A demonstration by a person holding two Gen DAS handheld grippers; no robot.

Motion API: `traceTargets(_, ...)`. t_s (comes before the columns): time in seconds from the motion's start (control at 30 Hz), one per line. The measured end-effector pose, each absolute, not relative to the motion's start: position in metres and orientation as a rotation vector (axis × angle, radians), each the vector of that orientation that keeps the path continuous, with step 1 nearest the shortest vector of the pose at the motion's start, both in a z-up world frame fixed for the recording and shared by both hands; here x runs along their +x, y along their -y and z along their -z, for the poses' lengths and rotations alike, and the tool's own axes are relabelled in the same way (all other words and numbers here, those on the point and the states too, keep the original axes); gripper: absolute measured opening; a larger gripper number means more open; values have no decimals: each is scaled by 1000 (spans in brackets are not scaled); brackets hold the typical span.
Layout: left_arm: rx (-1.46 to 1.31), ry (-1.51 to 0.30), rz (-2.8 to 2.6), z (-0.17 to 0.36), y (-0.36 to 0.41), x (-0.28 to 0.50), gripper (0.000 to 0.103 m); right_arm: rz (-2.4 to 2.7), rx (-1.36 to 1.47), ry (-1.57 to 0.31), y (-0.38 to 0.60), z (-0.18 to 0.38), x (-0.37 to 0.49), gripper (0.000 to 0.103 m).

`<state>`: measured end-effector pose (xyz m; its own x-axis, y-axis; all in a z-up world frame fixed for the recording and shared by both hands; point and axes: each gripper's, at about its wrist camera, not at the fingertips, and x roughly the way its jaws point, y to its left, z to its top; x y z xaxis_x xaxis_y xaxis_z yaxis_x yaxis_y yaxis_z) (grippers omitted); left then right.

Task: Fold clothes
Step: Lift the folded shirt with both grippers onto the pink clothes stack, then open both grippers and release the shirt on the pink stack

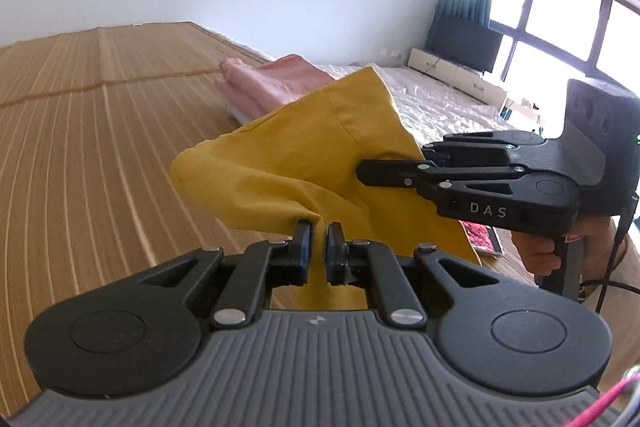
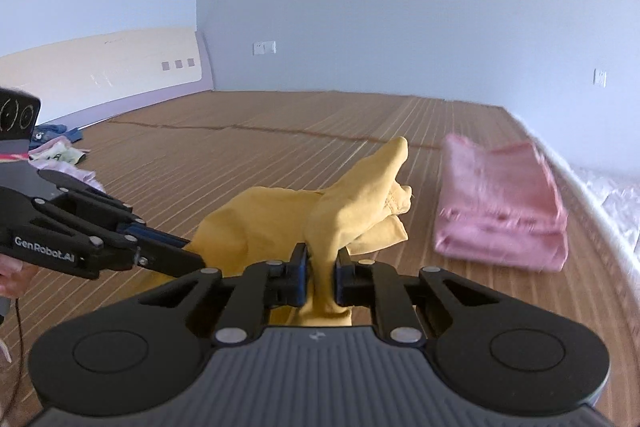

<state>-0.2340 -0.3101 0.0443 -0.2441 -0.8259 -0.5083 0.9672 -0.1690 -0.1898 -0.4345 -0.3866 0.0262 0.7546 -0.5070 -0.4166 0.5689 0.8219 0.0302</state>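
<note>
The jaws of both grippers are clamped on the yellow garment (image 1: 304, 155). We hold one bunched portion in the left gripper (image 1: 318, 247), at lower centre of the left wrist view, and another in the right gripper (image 2: 322, 273), at lower centre of the right wrist view. The garment hangs crumpled between the two tools, raised above the striped mat (image 1: 88, 131); we see no flat fold in it yet.

We judge the task partly done. A pink folded garment (image 2: 500, 207) lies at centre right of the right wrist view. Unfolded clothes (image 2: 60, 155) lie in a loose heap at the far left edge, so further items appear to remain.

Readable markings: "DAS" on the right gripper's body in the left wrist view; "GenRobot.AI" on the left gripper's body in the right wrist view.
</note>
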Motion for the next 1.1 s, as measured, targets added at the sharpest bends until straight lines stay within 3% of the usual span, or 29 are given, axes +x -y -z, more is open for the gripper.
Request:
traceTargets(0.6, 324, -410, 1750, -133, 537, -261, 11, 768, -8, -358, 544, -114, -432, 13)
traceTargets(0.63, 323, -434, 1720, -124, 556, -261, 15, 783, -14, -355, 559, -115, -430, 13)
traceTargets(0.7, 393, -484, 1657, -101, 585, -263, 38, 815, 21, -363, 595, -108, -425, 14)
traceTargets(0.73, 420, -505, 1645, -86, 589, -264, 51, 867, 58, -391, 617, -99, -419, 18)
traceTargets(0.77, 439, -527, 1644, -71, 589, -265, 51, 930, 85, -414, 636, -87, -415, 22)
traceTargets(0.83, 451, -574, 1666, -47, 585, -262, 51, 1058, 94, -470, 661, -62, -411, 40)
traceTargets(0.9, 433, -585, 1683, -32, 577, -256, 51, 1134, 128, -495, 671, -50, -418, 45)
traceTargets(0.97, 428, -559, 1697, -25, 566, -256, 51, 1171, 170, -438, 666, -50, -438, 58)
traceTargets(1.1, 522, -412, 1697, -22, 551, -271, 52, 1146, 445, -312, 637, -45, -484, 58)
